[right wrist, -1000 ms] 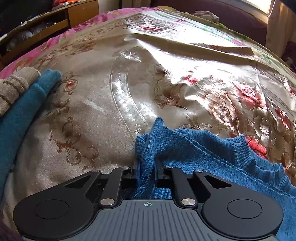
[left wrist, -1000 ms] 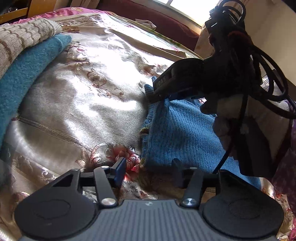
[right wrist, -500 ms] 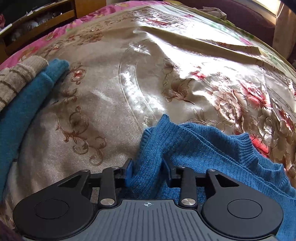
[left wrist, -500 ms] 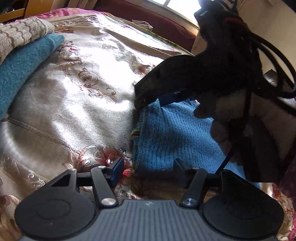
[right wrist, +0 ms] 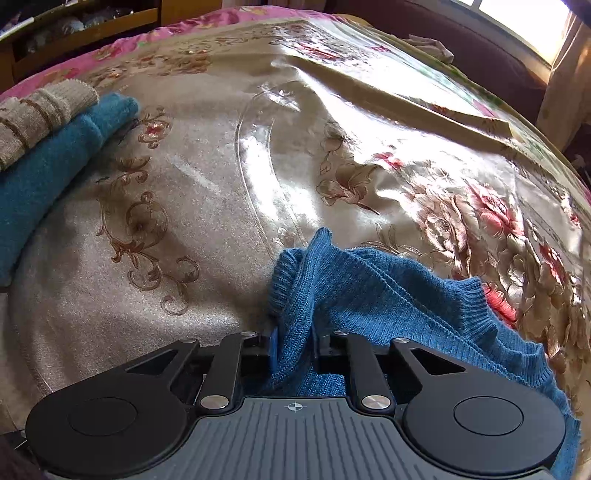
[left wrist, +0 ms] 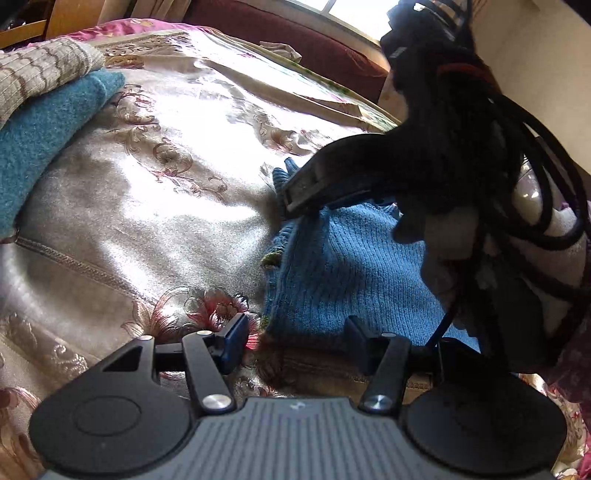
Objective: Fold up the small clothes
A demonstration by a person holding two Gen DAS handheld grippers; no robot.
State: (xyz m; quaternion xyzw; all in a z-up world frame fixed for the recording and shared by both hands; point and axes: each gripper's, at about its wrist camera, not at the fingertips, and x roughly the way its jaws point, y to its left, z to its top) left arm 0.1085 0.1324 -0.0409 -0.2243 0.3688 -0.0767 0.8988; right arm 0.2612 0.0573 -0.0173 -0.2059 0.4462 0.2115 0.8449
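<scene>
A blue knit sweater (left wrist: 351,273) lies on the floral satin bedspread (left wrist: 155,229). In the right wrist view its raised fold (right wrist: 295,295) stands between the pads of my right gripper (right wrist: 293,343), whose jaws are closing and pinch the knit. The left wrist view shows that same right gripper (left wrist: 295,199) from the side, held by a hand (left wrist: 443,236) over the sweater's far left corner. My left gripper (left wrist: 295,341) stands open at the sweater's near hem, its pads well apart and pressing on nothing.
A folded teal sweater (right wrist: 48,166) with a beige striped knit (right wrist: 40,110) on top lies at the left of the bed. Black cables (left wrist: 535,166) hang off the right gripper. A dark red headboard (left wrist: 295,40) and a wooden shelf (right wrist: 85,26) stand beyond the bed.
My right gripper opened half a second ago and has closed again on the sweater's fold, rolling slightly. The left gripper stays where it was, open.
</scene>
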